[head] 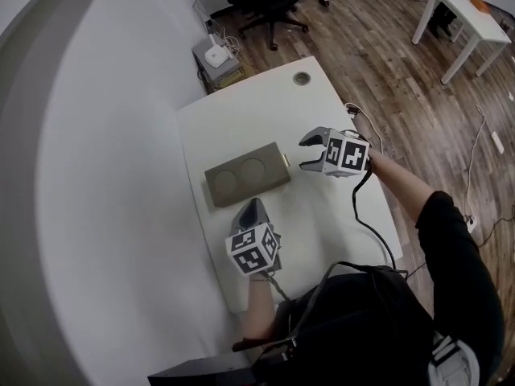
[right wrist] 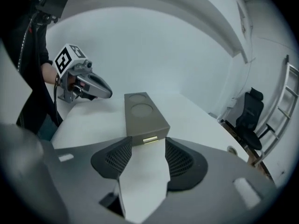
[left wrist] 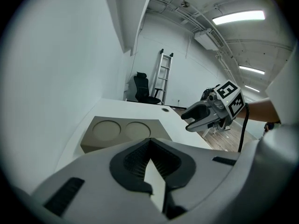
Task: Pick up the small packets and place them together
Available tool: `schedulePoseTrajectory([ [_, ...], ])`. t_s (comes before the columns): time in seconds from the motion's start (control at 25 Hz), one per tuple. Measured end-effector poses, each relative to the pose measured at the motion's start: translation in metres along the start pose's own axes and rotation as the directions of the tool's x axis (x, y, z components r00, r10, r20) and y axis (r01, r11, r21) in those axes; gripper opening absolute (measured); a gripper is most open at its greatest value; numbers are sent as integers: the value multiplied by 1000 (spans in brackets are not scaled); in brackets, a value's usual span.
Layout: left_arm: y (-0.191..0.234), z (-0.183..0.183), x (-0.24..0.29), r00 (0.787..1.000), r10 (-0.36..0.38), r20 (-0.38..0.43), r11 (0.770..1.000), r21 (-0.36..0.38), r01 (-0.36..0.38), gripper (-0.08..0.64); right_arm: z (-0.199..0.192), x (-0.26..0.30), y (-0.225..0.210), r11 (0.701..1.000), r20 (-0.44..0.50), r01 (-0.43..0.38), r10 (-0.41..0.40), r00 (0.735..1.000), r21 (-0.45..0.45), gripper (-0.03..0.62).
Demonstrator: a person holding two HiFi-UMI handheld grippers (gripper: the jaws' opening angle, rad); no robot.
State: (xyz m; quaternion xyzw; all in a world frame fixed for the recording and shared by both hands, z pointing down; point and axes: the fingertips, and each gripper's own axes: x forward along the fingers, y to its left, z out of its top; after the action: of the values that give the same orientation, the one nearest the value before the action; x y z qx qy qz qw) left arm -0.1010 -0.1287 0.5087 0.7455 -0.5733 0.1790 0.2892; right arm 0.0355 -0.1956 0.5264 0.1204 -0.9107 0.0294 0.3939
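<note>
No small packets show in any view. A grey-brown box (head: 245,175) with two round recesses in its top lies on the white table (head: 265,111), and a small brass pull (right wrist: 149,139) sits on its right end. My left gripper (head: 253,205) hovers just in front of the box (left wrist: 119,132), pointing at it, with its jaws shut and nothing between them. To the right of the box my right gripper (head: 304,154) stands open. It faces the end with the pull, and only bare table shows between its pads (right wrist: 182,157).
The table has a round cable hole (head: 302,77) near its far edge and a wall along its left side. Beyond it stand a black office chair (head: 269,2), a white device on a low stand (head: 216,55) and another white table (head: 471,18). A ladder (left wrist: 163,76) leans against the far wall.
</note>
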Motion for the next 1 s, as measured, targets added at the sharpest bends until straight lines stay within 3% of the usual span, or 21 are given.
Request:
schedulePoseTrajectory([
  [0.16,5,-4,16,1000,17,-25,1000,-15,-17,-3,-16,36,-7,990,-133,-82,67,989,-111,218],
  [0.28,14,-5,24,998,30,-54,999,27,-28,-3,-23,60,-9,979,-190,-125,93,977,-163,218],
  [0.4,21,-5,36,997,48,-64,998,51,-45,-3,-26,76,-10,969,-218,-161,119,969,-189,218],
  [0.76,27,-9,70,989,49,-138,999,21,-46,-3,-30,103,-10,947,-268,-214,148,952,-238,218],
  [1.0,30,-12,75,985,54,-164,998,40,-48,-3,-31,104,-10,942,-268,-214,143,953,-257,176],
])
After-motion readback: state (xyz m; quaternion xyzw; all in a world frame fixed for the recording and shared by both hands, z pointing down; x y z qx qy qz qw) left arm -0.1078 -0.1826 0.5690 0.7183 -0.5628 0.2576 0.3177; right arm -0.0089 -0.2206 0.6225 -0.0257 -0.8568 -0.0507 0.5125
